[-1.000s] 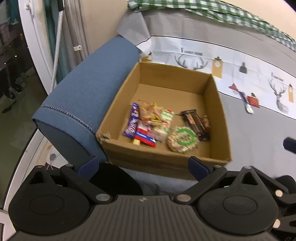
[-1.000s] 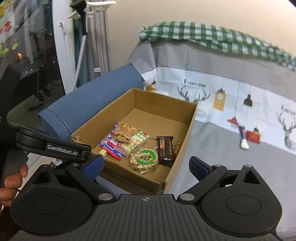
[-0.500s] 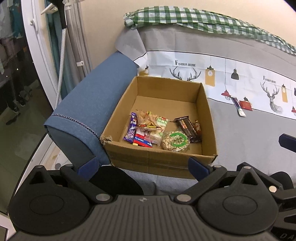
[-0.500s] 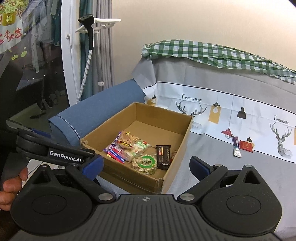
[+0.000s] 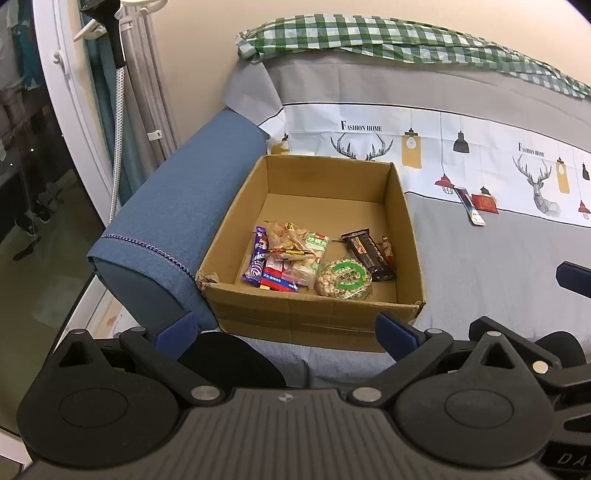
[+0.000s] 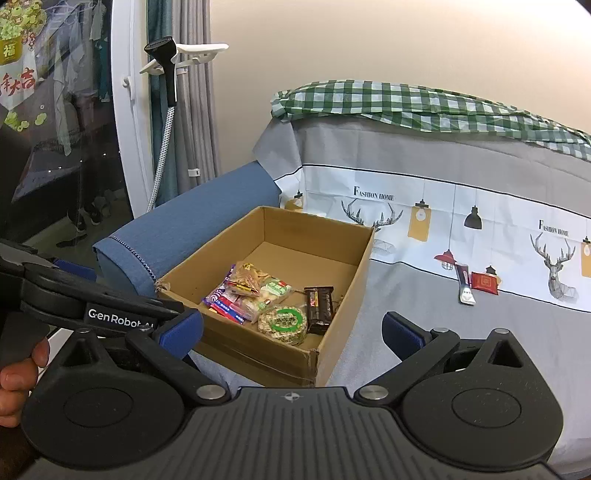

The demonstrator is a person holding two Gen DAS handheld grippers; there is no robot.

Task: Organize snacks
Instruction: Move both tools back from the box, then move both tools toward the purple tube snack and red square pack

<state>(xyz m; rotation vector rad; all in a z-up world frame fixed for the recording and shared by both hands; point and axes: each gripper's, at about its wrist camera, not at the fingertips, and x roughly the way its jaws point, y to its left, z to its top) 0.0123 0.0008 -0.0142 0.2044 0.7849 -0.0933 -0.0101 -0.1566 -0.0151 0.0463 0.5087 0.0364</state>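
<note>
"FASHION HOME" – printed twice on the sofa cover (image 6: 373,194), "GenRobot.AI" – on the left claw (image 6: 118,318)

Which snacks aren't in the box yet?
The red packet and the slim stick packet beside it, lying on the grey cover right of the cardboard box; all others sit inside it.

blue armrest (image 5: 173,218), checked cloth (image 5: 369,35), curtain (image 6: 192,110)

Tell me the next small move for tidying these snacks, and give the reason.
Probably reach the right tongs, open and empty, toward the slim stick packet and the red packet beside it. Both lie on the grey cover outside the cardboard box, where the other snacks already sit, and they are on the right tongs' side.
</note>
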